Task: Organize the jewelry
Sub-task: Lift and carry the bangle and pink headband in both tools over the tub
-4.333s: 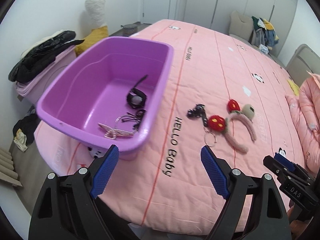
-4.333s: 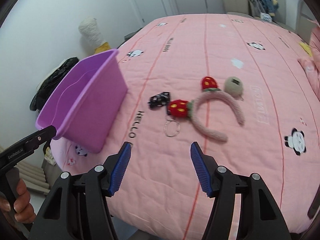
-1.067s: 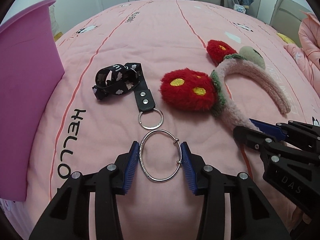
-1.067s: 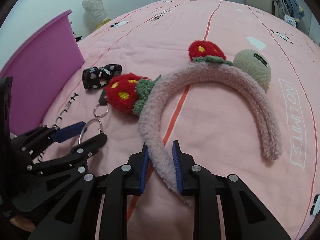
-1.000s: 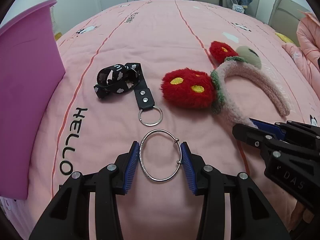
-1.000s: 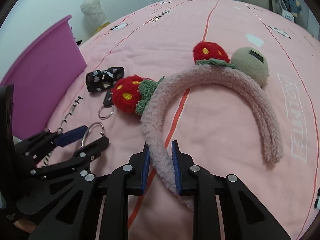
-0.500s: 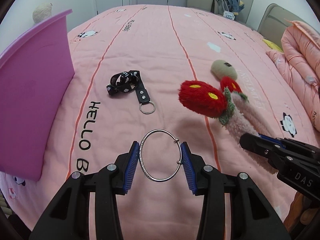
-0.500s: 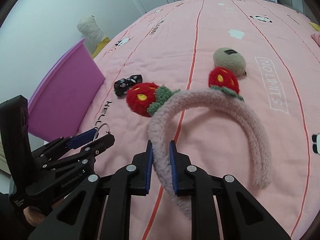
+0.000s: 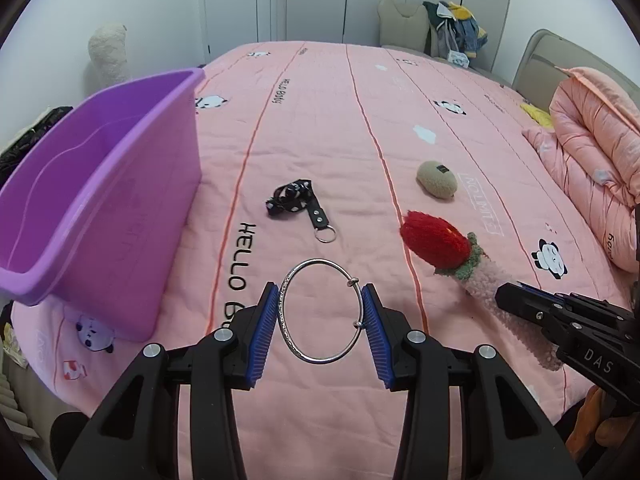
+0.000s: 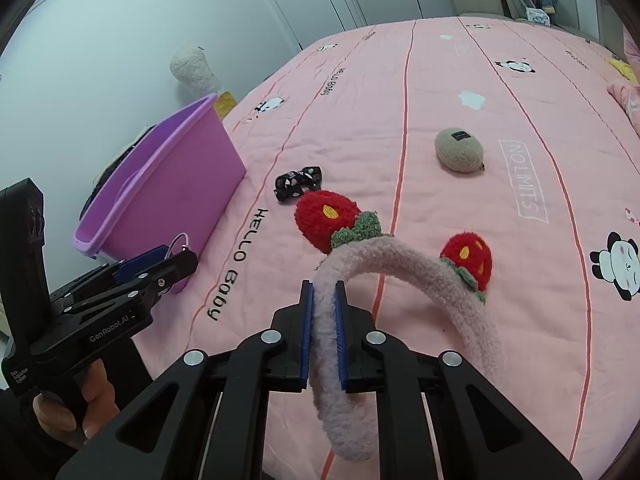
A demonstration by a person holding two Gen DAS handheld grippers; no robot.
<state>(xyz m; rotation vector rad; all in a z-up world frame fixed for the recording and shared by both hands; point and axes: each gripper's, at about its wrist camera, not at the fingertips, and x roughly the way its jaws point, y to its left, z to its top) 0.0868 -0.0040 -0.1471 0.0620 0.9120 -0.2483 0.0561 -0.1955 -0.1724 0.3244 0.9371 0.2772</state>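
Observation:
My left gripper (image 9: pixel 321 292) is shut on a silver bangle (image 9: pixel 316 358), held flat between its blue pads above the pink bedspread (image 9: pixel 320 120). My right gripper (image 10: pixel 323 286) grips one end of a fuzzy pink headband (image 10: pixel 400 256) with red strawberry ears, its jaws still closing on the band. The headband hangs clear of the bed. The right wrist view shows the left gripper (image 10: pixel 176 256) low on the left with the bangle (image 10: pixel 180 240). The purple tub (image 9: pixel 100 184) stands to the left. In the left wrist view the right gripper (image 9: pixel 520 296) and the headband (image 9: pixel 480 284) are at the right.
A black patterned key strap (image 9: pixel 296 200) and a beige fuzzy oval (image 9: pixel 436 180) lie on the bed ahead. A folded pink quilt (image 9: pixel 592 128) sits at the right. A chair with clothes (image 9: pixel 452 40) stands at the far wall. A person's hand (image 10: pixel 68 408) holds the left gripper.
Both grippers have risen from the bed, one with the bangle and one with the headband. The headband came off the bedspread and away from the beige oval. The right jaws narrowed.

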